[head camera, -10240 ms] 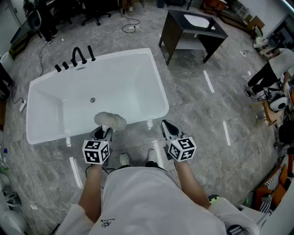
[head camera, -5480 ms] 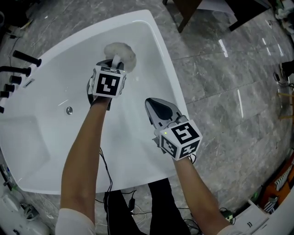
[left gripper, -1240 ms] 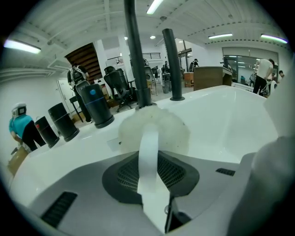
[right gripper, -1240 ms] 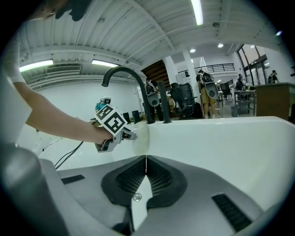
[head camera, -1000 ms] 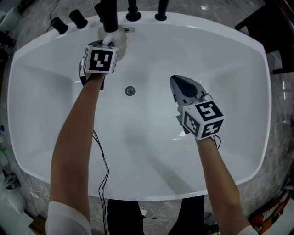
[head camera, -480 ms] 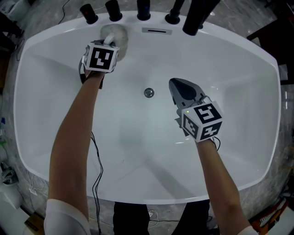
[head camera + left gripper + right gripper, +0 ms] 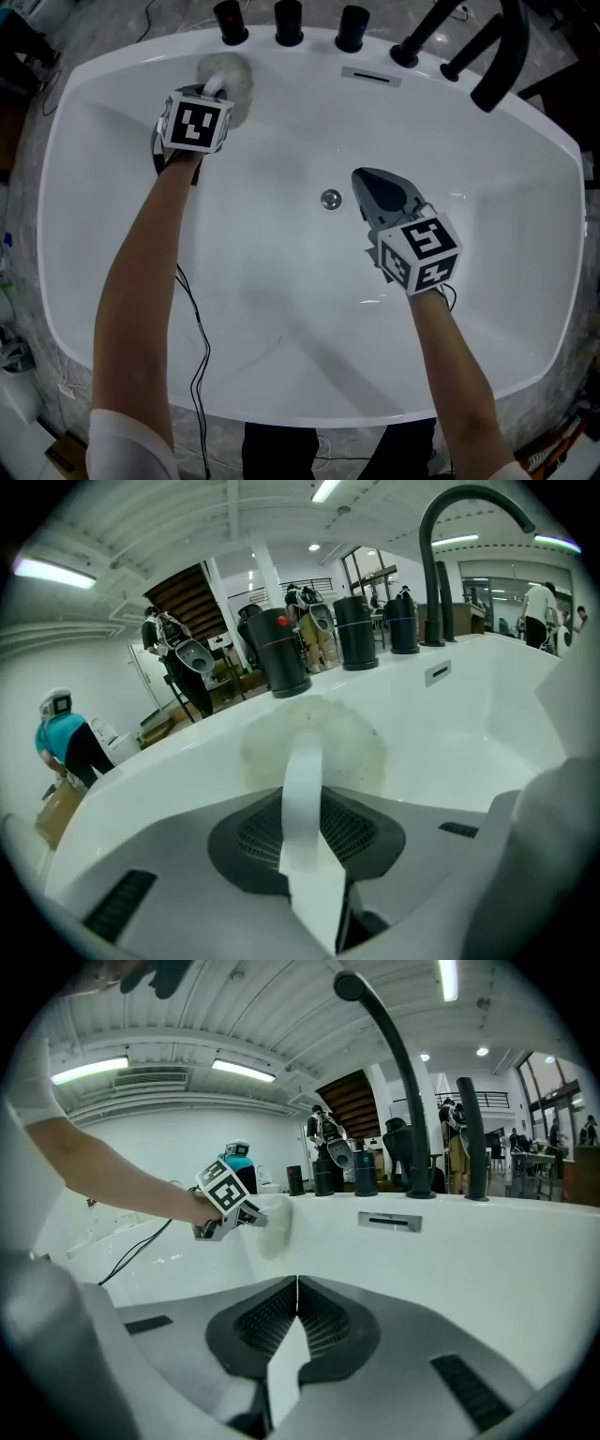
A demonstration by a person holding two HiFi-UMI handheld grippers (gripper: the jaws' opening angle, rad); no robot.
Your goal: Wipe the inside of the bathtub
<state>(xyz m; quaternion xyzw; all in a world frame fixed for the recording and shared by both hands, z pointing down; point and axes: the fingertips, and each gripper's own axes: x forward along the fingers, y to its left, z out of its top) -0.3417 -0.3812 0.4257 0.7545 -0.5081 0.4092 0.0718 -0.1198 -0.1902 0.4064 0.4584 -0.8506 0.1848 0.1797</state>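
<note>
The white bathtub [image 7: 525, 281] fills the head view. My left gripper [image 7: 212, 90] is shut on the white handle strip [image 7: 302, 808] of a fluffy round wiping pad [image 7: 228, 75]. The pad is pressed flat on the tub's far inner wall, just below the leftmost black knob [image 7: 230, 21]. In the left gripper view the pad [image 7: 352, 747] lies against the wall right ahead of the left gripper [image 7: 302, 782]. My right gripper [image 7: 375, 186] is shut on nothing and hovers over the tub floor beside the drain [image 7: 330, 199]. In the right gripper view, beyond the right gripper [image 7: 297, 1283], the pad [image 7: 277, 1226] shows at the left.
Three black knobs [image 7: 288, 21] and a curved black spout [image 7: 497, 58] stand on the far rim, with an overflow slot [image 7: 371, 76] below them. A black cable [image 7: 194, 337] hangs by my left arm. People stand in the room behind [image 7: 67, 747].
The pad has slid left along the far wall, from under the spout to below the leftmost knob. My right gripper has drifted left, closer to the drain. Ten seconds ago both grippers were outside the tub.
</note>
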